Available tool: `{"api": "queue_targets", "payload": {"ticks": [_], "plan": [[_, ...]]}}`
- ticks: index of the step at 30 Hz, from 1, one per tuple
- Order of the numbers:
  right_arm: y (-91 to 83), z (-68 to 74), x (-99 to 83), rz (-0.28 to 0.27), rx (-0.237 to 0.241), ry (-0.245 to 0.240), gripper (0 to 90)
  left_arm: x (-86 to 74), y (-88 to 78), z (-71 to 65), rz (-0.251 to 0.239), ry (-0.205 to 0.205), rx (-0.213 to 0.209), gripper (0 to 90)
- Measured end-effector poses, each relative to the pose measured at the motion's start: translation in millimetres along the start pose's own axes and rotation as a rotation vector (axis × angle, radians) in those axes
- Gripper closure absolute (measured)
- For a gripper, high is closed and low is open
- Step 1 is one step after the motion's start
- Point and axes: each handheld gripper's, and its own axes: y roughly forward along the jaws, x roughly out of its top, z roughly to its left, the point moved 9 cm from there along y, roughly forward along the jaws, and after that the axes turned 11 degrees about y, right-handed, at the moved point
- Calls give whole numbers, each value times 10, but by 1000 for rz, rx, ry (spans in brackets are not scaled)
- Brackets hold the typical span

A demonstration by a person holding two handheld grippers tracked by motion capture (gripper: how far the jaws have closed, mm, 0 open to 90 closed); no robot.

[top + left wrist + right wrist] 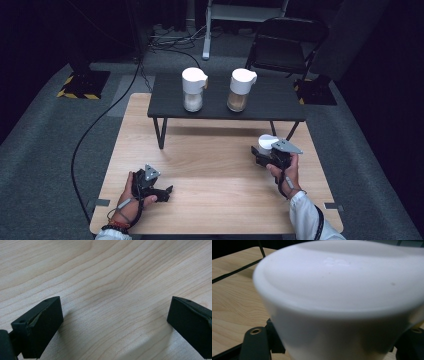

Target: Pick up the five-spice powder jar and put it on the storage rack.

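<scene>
Counting now: three white-lidded jars in all. Two stand on the dark shelf, the left jar (194, 89) with pale contents and the right jar (240, 90) with brownish contents, and a third jar (266, 142) sits lower down at the right. Two tables: one light wooden table (215, 175) and one small black table (225, 102) standing on it. Two grippers, the left gripper (167, 192) and the right gripper (259, 154), one for each of the person's two hands. One folding chair (287, 45) stands at the back. Two yellow-and-black striped floor plates, one at the left (82, 82), one at the right (315, 90).
</scene>
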Motion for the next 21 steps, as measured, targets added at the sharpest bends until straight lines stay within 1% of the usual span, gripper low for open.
{"api": "queue_targets", "payload": {"ticks": [5, 9, 13, 21], "plan": [[-80, 40, 57, -11, 11, -6, 292, 0, 0, 0, 0, 0, 0, 2], [-155, 68, 108, -22, 25, 0, 292, 0, 0, 0, 0, 0, 0, 2], [-230, 97, 140, -37, 28, 1, 292, 0, 0, 0, 0, 0, 0, 2], [-350, 109, 206, -58, 38, 5, 292, 0, 0, 0, 0, 0, 0, 2]]}}
